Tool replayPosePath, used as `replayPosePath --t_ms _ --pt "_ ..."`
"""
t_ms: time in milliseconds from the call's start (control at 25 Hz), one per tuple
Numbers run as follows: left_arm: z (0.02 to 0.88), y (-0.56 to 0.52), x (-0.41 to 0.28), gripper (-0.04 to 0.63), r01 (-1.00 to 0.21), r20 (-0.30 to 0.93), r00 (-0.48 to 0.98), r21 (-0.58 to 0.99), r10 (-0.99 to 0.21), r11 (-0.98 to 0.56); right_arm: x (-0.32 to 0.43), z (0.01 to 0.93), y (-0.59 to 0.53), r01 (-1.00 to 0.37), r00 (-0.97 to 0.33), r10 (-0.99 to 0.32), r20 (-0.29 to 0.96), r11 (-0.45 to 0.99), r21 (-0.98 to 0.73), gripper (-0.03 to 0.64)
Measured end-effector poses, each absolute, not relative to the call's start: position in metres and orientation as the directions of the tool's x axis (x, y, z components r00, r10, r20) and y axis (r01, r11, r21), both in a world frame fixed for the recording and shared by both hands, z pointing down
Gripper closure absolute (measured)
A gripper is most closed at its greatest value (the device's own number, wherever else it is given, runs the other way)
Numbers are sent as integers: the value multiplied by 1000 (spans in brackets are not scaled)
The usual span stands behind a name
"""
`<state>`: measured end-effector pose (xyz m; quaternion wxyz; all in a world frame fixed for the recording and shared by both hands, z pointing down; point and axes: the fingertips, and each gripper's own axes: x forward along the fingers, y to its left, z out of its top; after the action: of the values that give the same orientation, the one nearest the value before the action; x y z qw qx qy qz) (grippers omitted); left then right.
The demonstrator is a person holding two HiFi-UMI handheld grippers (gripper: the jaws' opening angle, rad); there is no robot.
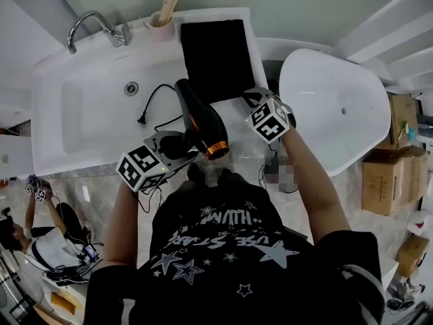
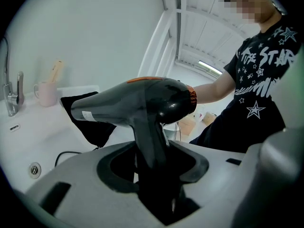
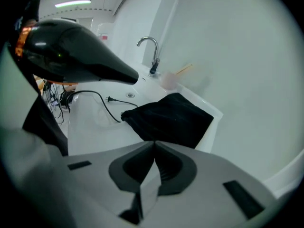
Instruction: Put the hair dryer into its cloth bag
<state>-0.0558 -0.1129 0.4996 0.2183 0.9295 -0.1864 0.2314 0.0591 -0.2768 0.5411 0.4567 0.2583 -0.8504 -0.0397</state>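
A black hair dryer (image 1: 201, 124) with an orange ring at its rear is held in the air above the white sink counter's near edge. My left gripper (image 1: 177, 144) is shut on its handle, and in the left gripper view the handle (image 2: 151, 146) stands upright between the jaws. The dryer's nozzle (image 3: 114, 70) points toward the faucet. Its black cord (image 1: 154, 100) trails over the basin. The black cloth bag (image 1: 216, 56) lies flat on the counter's right end. My right gripper (image 1: 252, 99) hovers at the bag's near edge, shut with nothing between its jaws (image 3: 154, 144); the bag (image 3: 171, 118) lies just beyond them.
The sink basin (image 1: 81, 114) has a chrome faucet (image 1: 95, 29) at the back and a pink cup (image 1: 161, 26) holding a wooden brush. A white bathtub (image 1: 338, 107) stands to the right, with cardboard boxes (image 1: 389, 175) beyond it. Another person (image 1: 40, 235) crouches on the floor at lower left.
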Motion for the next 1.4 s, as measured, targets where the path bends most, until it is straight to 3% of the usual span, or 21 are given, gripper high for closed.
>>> replayPosePath --t_ms 560,840,1400 --pt "495 -91 -30 399 -472 543 799 296 -260 -830 61 529 -258 -386 -554 -419 720 895 224 604" --pt "501 -71 -15 399 -420 550 812 314 -198 -851 70 543 -243 -328 -527 -402 749 909 257 604" --pt "501 -63 -6 399 -436 544 812 325 -211 -840 87 540 -241 -332 -513 -437 739 895 299 575"
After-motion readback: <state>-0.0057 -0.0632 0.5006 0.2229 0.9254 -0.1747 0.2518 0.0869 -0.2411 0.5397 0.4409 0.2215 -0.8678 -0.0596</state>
